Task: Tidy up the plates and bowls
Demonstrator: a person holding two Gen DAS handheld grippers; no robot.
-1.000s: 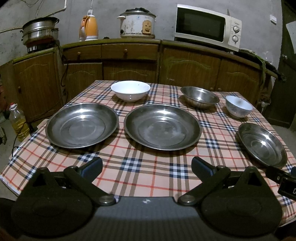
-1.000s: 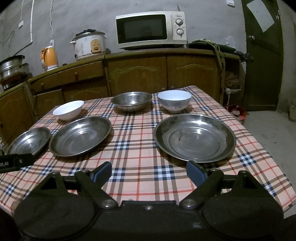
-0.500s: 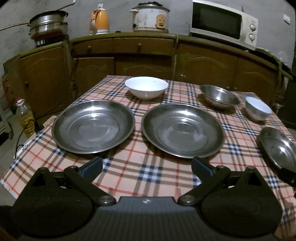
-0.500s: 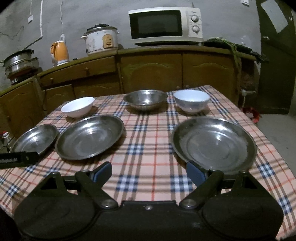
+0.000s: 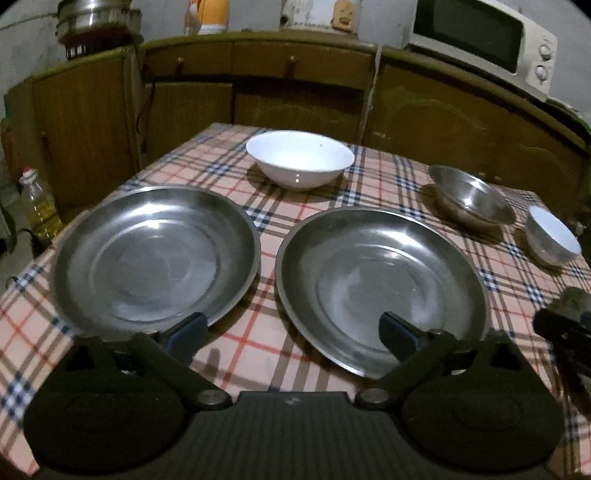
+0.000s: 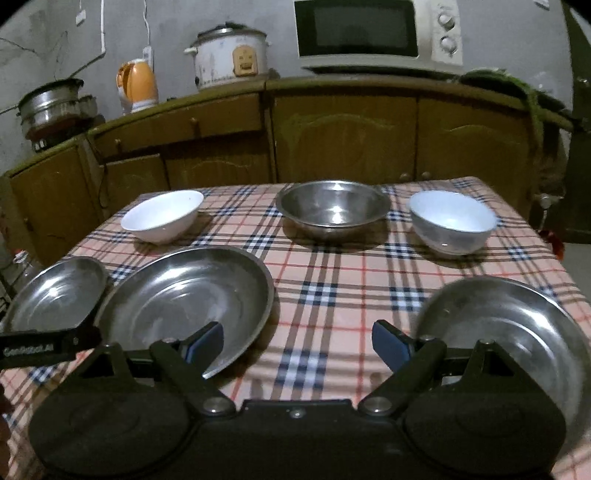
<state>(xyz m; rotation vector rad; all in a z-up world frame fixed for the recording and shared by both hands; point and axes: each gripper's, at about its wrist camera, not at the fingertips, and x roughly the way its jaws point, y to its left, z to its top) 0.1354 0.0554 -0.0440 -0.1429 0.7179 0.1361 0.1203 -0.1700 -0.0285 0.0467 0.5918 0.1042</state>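
Note:
Three steel plates lie on the checked table: the left plate [image 5: 155, 254] [image 6: 55, 295], the middle plate [image 5: 376, 280] [image 6: 184, 299] and the right plate [image 6: 509, 325]. Behind them stand a white bowl [image 5: 299, 158] [image 6: 162, 218], a steel bowl [image 5: 472, 199] [image 6: 332, 210] and a small white bowl [image 5: 552, 240] [image 6: 452, 221]. My left gripper [image 5: 291, 328] hovers at the near rims of the left and middle plates, its jaws closing, with only cloth between them. My right gripper [image 6: 297, 339] is open over the cloth between the middle and right plates, holding nothing.
Wooden cupboards [image 6: 343, 136] run behind the table, carrying a microwave [image 6: 373, 33], a rice cooker [image 6: 229, 55], an orange kettle [image 6: 136, 83] and a steel pot [image 6: 51, 103]. An oil bottle [image 5: 38, 206] stands on the floor at the left. A dark door [image 6: 580, 147] is at the right.
Both grippers have moved forward and lower over the table's near edge. The plates now sit right at the fingertips. The left jaws have narrowed slightly.

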